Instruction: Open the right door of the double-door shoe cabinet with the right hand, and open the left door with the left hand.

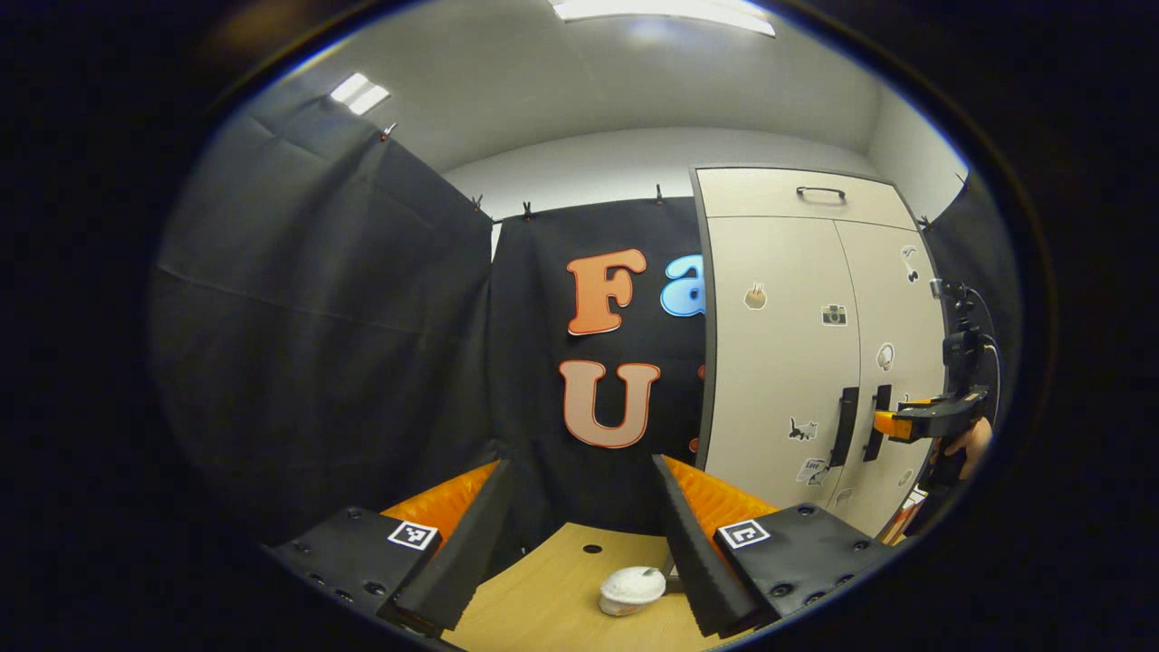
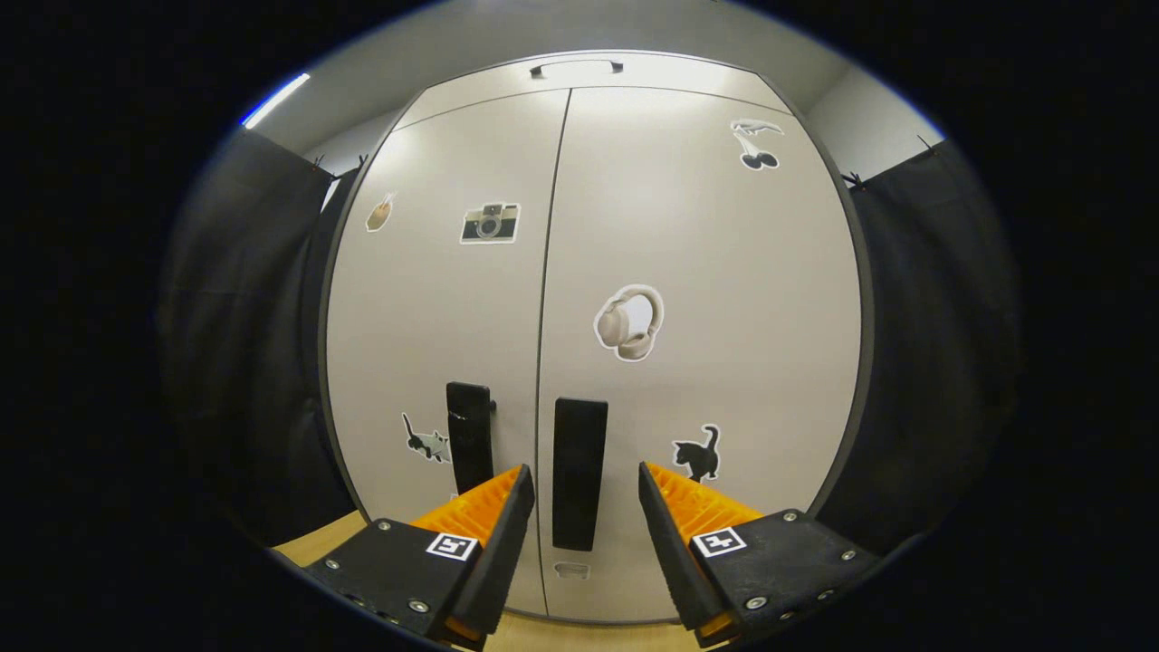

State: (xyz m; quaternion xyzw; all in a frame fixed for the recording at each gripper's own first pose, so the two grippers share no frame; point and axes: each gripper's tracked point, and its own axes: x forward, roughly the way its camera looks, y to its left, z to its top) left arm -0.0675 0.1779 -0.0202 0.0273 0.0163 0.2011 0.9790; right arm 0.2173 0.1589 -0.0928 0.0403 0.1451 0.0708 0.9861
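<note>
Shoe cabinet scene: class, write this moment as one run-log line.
stage: approach | doors: both shut | right claw: open, lined up on right door handle, not gripping | left claw: open, away from cabinet

In the right gripper view, the right claw (image 2: 584, 493) covers the lower end of the left door's handle (image 2: 469, 435). In the left gripper view, a white container (image 1: 631, 589) on the worktop (image 1: 543, 598) is partly hidden; its contents cannot be made out.

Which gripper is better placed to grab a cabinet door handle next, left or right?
Right. The right gripper is open, facing the closed doors with the right door handle lined up between its fingers. The left gripper sits farther back over a table, with the cabinet off to its side.
</note>
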